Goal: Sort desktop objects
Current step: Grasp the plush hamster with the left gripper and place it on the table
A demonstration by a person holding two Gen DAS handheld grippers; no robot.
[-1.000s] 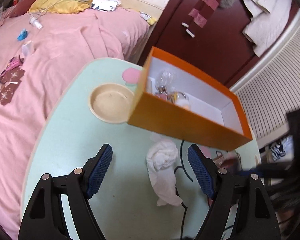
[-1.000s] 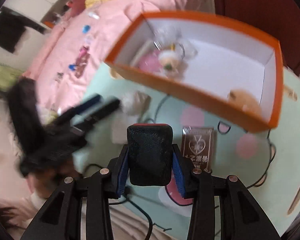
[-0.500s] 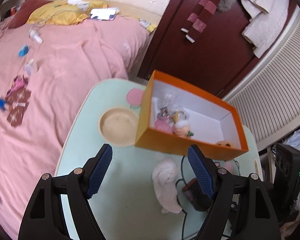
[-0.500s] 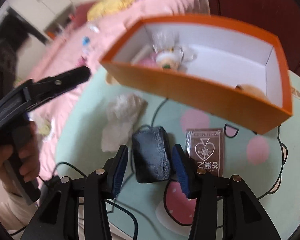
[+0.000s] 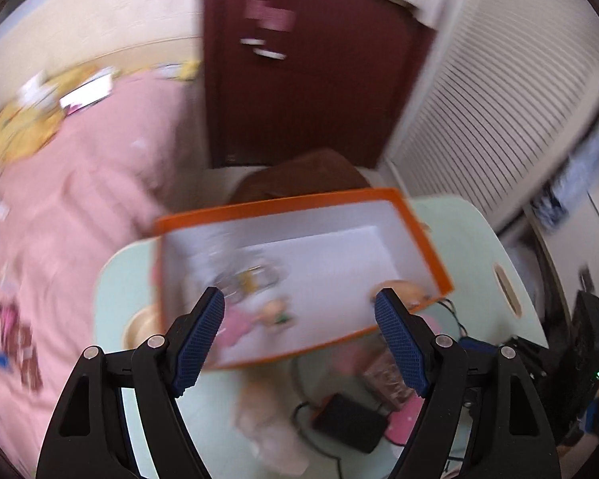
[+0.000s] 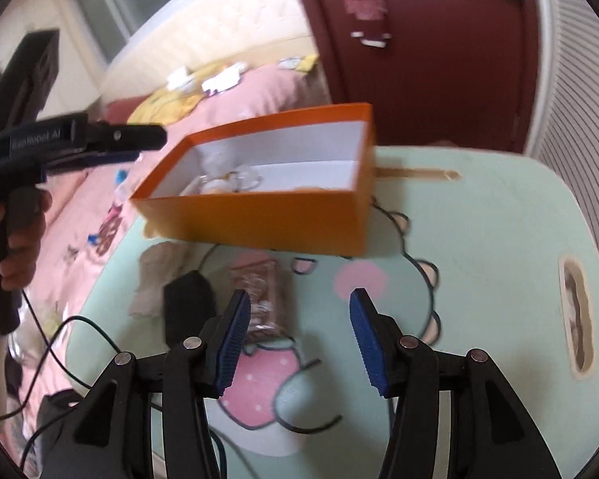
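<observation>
I see a pale green table (image 6: 479, 239) with an orange box (image 6: 259, 215) toward its far left edge. My right gripper (image 6: 299, 335) has just been opening, nothing between its jaws; the left gripper (image 5: 299, 335) hangs wide and empty. The black block (image 6: 187, 303), possibly a charger, lies near the left edge; I should square up before closing.

Bare tabletop (image 6: 479, 247) right — orange box (image 6: 259, 215) behind

Both wrist views downward (shared: orange box (image 5: 299, 263)).

Motion blur smears the trinkets (image 5: 255, 291) inside the orange box (image 5: 423, 247) beyond telling.
</observation>
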